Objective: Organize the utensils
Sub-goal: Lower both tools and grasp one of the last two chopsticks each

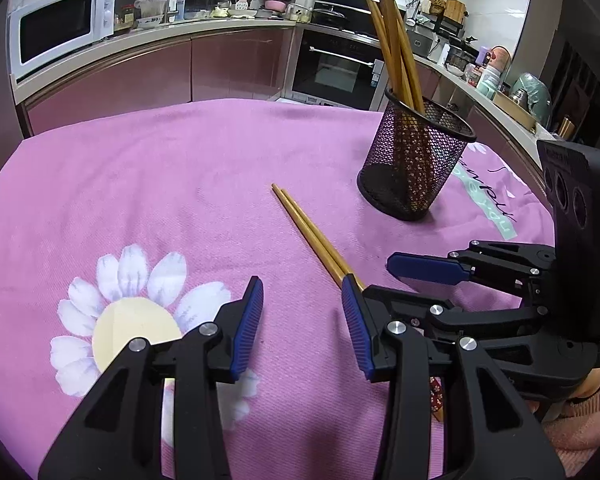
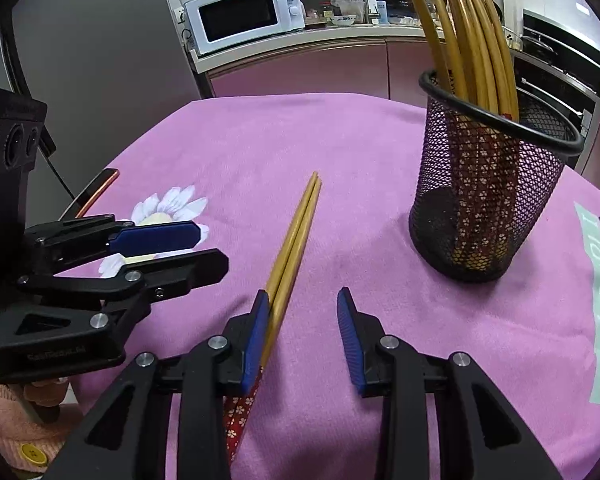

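Chopsticks (image 2: 296, 236) run toward twelve o'clock, touching the open right claw's (image 2: 302, 340) nine o'clock finger, nearer than the empty, open left claw (image 1: 302, 330).

Bare cloth (image 1: 172, 184) left of chopsticks (image 1: 308, 232), mesh holder (image 1: 414, 160) blocking far right

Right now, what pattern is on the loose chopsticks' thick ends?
Red with small pale flowers, clearest in the right wrist view.

Left gripper (image 1: 302, 322): black plastic linkage arms, ribbed blue rubber pads, round silver screws at the pivots.
Right gripper (image 2: 302, 330): same build — black arms, blue pads, silver screws.
Housing: black block with three round openings, faint embossed lettering.
Clothing: pink knitted sleeve (image 2: 8, 436) — one yellow button.
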`<state>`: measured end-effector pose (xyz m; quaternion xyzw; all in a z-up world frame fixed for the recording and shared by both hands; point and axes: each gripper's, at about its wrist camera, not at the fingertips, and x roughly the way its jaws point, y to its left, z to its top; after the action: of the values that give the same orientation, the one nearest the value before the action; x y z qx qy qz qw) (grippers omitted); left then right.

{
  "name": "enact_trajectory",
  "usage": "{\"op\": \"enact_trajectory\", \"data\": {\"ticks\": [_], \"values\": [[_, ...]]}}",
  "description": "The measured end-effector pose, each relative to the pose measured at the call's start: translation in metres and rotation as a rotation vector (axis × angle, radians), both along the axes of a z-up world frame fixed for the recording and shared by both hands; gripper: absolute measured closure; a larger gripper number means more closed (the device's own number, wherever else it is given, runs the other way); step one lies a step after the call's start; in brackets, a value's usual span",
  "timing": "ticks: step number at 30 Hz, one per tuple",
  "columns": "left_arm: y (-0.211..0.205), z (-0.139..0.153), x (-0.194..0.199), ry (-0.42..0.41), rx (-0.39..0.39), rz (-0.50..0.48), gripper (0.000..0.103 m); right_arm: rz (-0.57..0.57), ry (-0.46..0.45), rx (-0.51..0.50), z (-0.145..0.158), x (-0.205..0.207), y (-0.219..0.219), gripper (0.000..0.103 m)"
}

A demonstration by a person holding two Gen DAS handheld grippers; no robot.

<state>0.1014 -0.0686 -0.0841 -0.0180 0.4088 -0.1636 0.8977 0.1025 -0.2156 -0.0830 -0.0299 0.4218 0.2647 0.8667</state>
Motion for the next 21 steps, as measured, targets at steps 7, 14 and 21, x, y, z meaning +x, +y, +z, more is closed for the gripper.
{"op": "enact_trajectory", "data": {"ticks": [7,14,21], "values": [[-0.003,-0.002,0.003,0.013,0.008,-0.013,0.063,-0.014,-0.006,-0.046,-0.001,0.0,-0.001,0.077],[-0.017,-0.005,0.012,0.033,0.018,-0.045,0.063,-0.038,0.0,-0.054,-0.002,0.001,-0.016,0.083],[-0.031,-0.016,0.025,0.073,0.053,-0.04,0.062,-0.048,0.003,-0.045,-0.002,0.005,-0.026,0.084]]}}
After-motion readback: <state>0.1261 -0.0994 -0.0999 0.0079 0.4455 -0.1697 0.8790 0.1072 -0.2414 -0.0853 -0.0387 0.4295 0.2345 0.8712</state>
